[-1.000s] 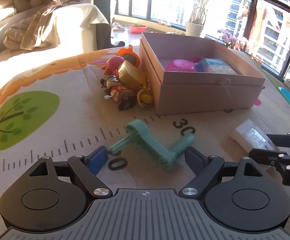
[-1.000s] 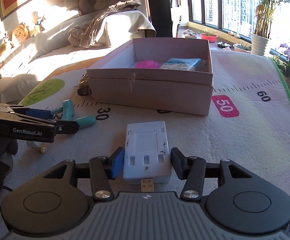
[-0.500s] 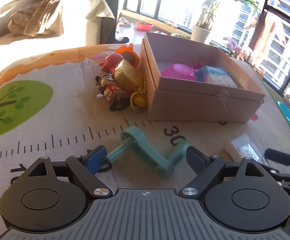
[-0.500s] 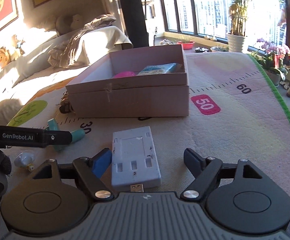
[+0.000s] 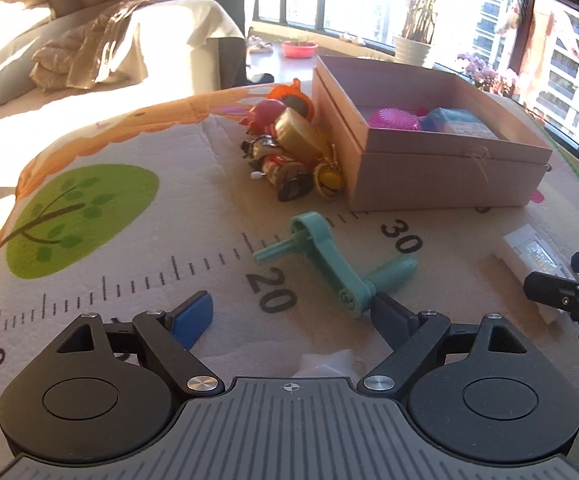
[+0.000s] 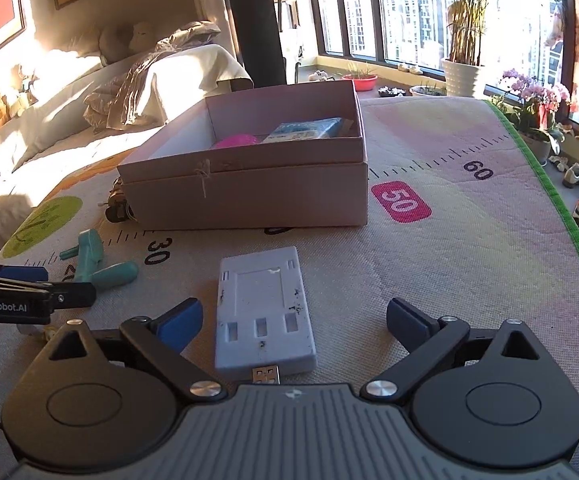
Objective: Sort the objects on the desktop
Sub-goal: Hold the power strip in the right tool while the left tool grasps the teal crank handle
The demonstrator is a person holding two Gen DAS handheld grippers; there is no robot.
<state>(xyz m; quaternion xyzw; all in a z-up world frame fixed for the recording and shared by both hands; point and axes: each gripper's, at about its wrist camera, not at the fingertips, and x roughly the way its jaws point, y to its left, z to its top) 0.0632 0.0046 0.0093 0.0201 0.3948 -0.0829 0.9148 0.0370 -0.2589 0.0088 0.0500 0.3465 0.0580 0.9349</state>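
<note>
My right gripper [image 6: 293, 316] hovers low over the mat with its jaws opening. A white USB device [image 6: 263, 308] lies flat between them, and neither pad touches it. In the left wrist view the same device [image 5: 529, 254] sits at the right beside the right gripper's fingers [image 5: 557, 290]. My left gripper [image 5: 289, 312] is open with nothing between its fingers. A teal crank handle [image 5: 329, 264] lies just ahead of it, its near end against the right fingertip. The pink cardboard box [image 5: 441, 176] stands open beyond, holding a pink ball [image 5: 395, 120] and a blue packet [image 5: 465, 120].
A heap of small toys [image 5: 289, 148] lies against the box's left side. A crumpled white scrap [image 5: 325, 362] sits under the left gripper. The printed ruler mat [image 6: 449, 280] ends at a green border on the right. A sofa [image 5: 89, 60] stands behind.
The right jaws have spread wide and let go of the white device, which now lies on the mat. The left gripper has drifted left, so the crank sits nearer its right finger.
</note>
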